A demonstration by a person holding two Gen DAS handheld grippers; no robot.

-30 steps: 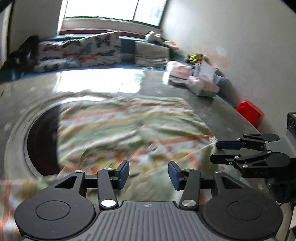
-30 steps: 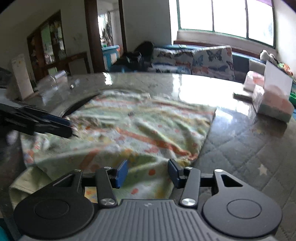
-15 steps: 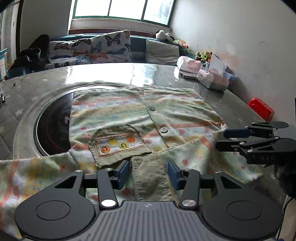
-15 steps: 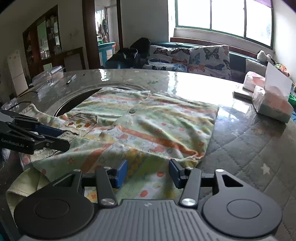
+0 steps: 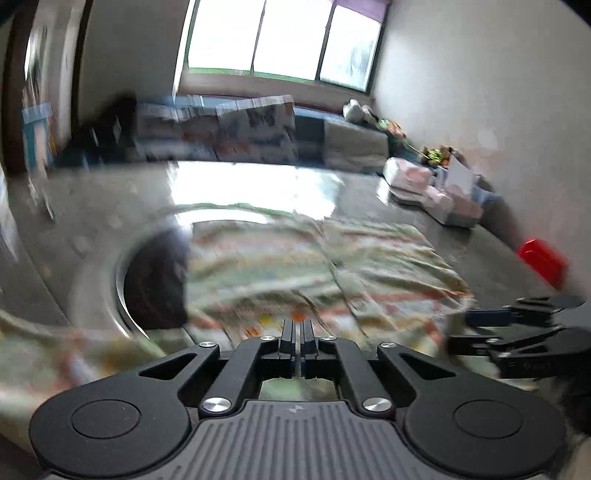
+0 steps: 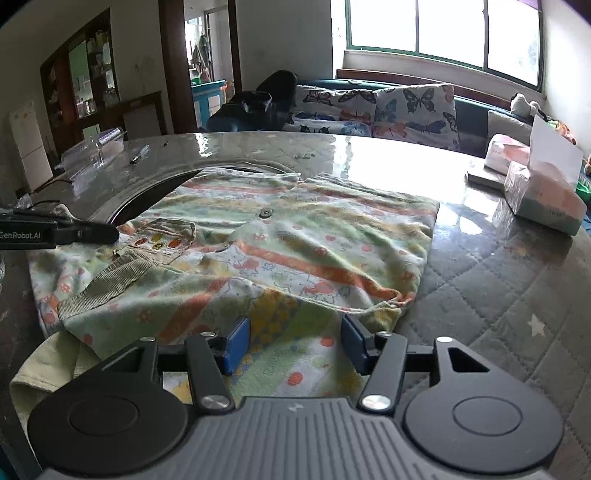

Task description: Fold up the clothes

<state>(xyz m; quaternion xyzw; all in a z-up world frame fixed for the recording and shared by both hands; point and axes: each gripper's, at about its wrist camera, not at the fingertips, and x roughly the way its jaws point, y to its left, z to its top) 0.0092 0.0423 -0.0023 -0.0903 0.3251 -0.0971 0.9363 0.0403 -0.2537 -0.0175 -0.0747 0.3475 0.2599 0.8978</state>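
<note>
cotton child's garment (image 6: 295,251), striped and printed, spread on grey quilted table (image 6: 517,295), near hem toward the grippers. left gripper (image 5: 298,334): open half a second ago, now pinched closed, apparently on cloth; fold likely starting. right gripper (image 6: 295,341): fingers remain apart over near hem.

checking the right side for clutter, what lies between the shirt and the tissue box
In the right wrist view, only bare glossy table lies between the shirt edge and the tissue box; nothing rests there.

Both wrist views low over counter (image 6: 498,280), facing window (image 6: 443,29); left one blurred. Shared: garment (image 6: 295,236), sofa cushions (image 6: 413,107), tissue boxes (image 6: 543,199).
</note>
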